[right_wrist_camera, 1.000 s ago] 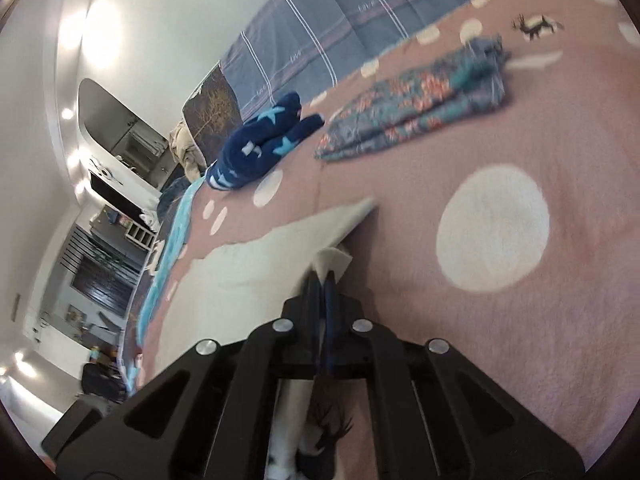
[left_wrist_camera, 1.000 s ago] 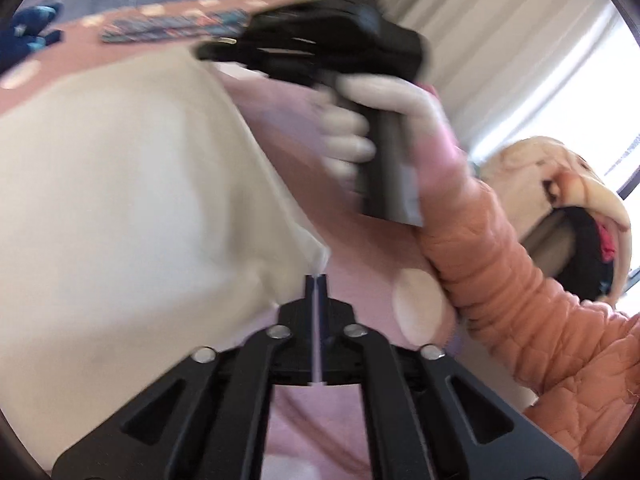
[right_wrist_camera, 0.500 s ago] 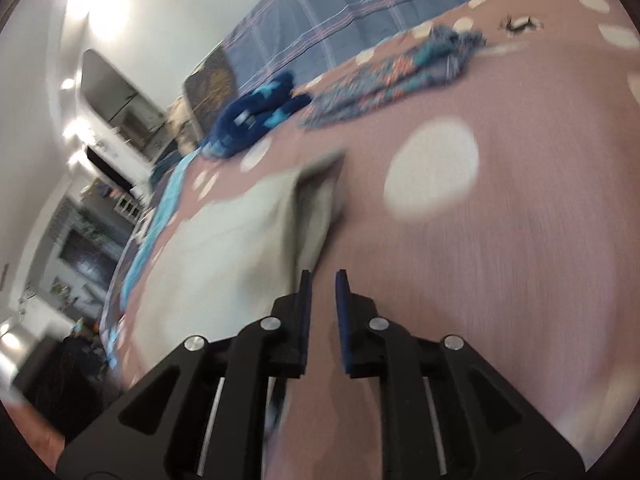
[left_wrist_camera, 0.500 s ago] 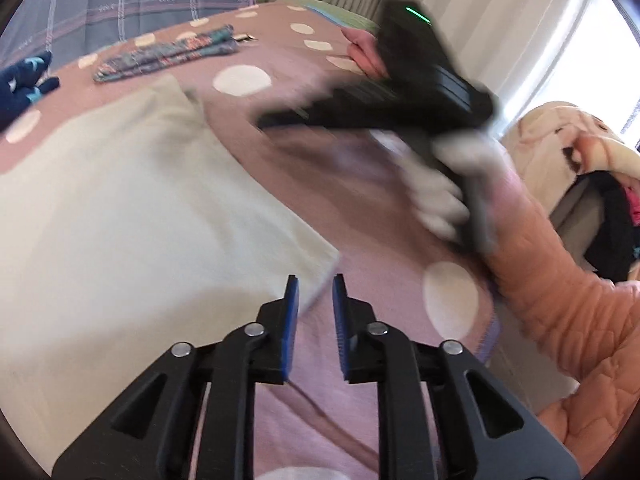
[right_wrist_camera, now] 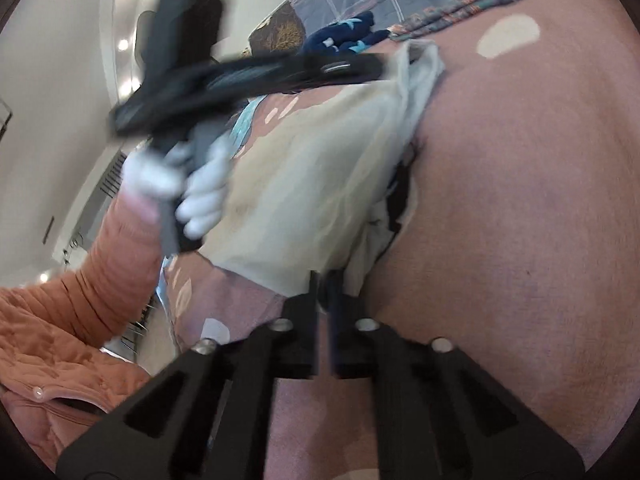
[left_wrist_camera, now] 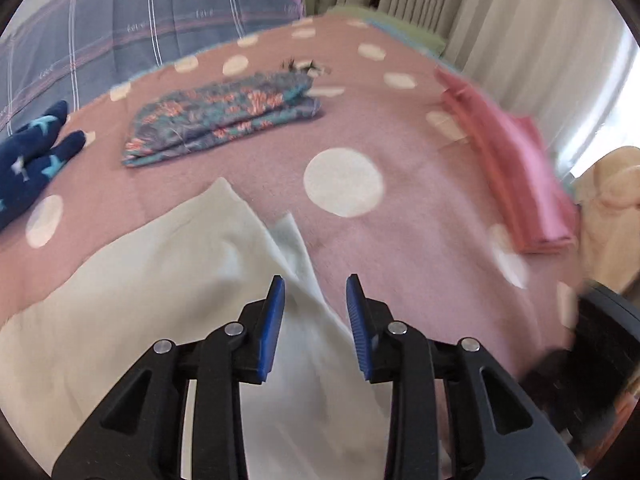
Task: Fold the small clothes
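We have two fisheye views, each looking forward along its own gripper's two fingers. The left wrist view sits close above the pink dotted blanket [left_wrist_camera: 420, 240], angled steeply down, facing the head of the bed and the curtains [left_wrist_camera: 500, 20]. The right wrist view sits low and close to the same blanket, tilted less steeply, facing across the bed towards a white wall [right_wrist_camera: 60, 100]. Both views share the cream garment [left_wrist_camera: 140, 280], the folded floral cloth [left_wrist_camera: 224, 116] and the navy star-print item [left_wrist_camera: 32, 160]. The right wrist view also catches the left gripper [right_wrist_camera: 376, 66] from the side, motion-blurred.
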A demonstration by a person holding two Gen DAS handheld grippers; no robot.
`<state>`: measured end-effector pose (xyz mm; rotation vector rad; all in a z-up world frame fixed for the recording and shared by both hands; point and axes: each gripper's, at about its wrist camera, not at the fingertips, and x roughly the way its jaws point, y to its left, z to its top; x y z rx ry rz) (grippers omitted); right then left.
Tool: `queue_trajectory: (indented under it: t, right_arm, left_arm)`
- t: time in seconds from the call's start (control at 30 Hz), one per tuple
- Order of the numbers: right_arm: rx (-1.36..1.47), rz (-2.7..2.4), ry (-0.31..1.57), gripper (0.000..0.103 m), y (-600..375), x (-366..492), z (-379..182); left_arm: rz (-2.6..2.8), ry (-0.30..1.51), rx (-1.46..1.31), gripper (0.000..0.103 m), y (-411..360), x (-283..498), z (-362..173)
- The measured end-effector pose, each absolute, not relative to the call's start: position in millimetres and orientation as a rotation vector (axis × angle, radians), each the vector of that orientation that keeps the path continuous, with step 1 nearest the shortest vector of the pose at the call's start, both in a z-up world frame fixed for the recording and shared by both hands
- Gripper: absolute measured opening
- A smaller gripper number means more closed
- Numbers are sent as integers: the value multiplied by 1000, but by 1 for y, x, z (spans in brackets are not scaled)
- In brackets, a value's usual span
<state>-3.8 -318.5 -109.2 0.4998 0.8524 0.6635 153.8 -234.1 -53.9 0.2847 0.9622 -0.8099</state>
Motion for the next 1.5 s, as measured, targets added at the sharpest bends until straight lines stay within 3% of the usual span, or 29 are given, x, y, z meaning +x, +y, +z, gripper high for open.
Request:
queue_trajectory:
  t: [0.07, 0.13, 0.2, 0.27, 0.3, 0.4, 0.83, 0.87, 0.93, 1.2, 1.43, 1.5]
  right_arm:
    - [496, 703, 804, 2, -316, -15, -100]
    - [503, 742, 759, 2, -313, -25, -90]
    - [484, 720, 739, 2, -312, -31, -83]
    - [507, 738, 745, 2, -315, -36, -89]
    - [505, 734, 759, 2, -315, -37, -92]
    - [505, 722, 790, 2, -316, -37, -101]
    - [531, 678, 836, 5, -313, -44, -122]
    - [535, 677, 837, 6, -313, -45, -121]
    - [545, 661, 831, 7, -317, -46, -118]
    - [621, 478, 748, 7, -371, -10, -88]
    - [777, 401, 888, 28, -381, 104, -106]
    - [795, 392, 923, 25, -377, 128, -115]
  left_arm:
    - [-767, 992, 351, 35, -251, 165, -71]
    - [-721, 972, 417, 44, -261, 169, -83]
    - [-707, 941, 444, 44, -267, 168, -84]
    - [-715, 938, 427, 29, -269, 168, -82]
    - [-710, 930, 430, 16, -270, 168, -81]
    - [-738, 924, 399, 2, -268, 168, -78]
    - [-871, 893, 324, 0, -280, 165, -44]
    - [-861, 885, 324, 2, -276, 164, -42]
    - [-836, 876, 318, 17, -260, 162, -40]
    - [-848, 953, 306, 19, -180, 125, -73]
    - [-913, 888, 219, 35, -173, 109, -94]
    - [-935, 888, 182, 36, -172, 112, -96]
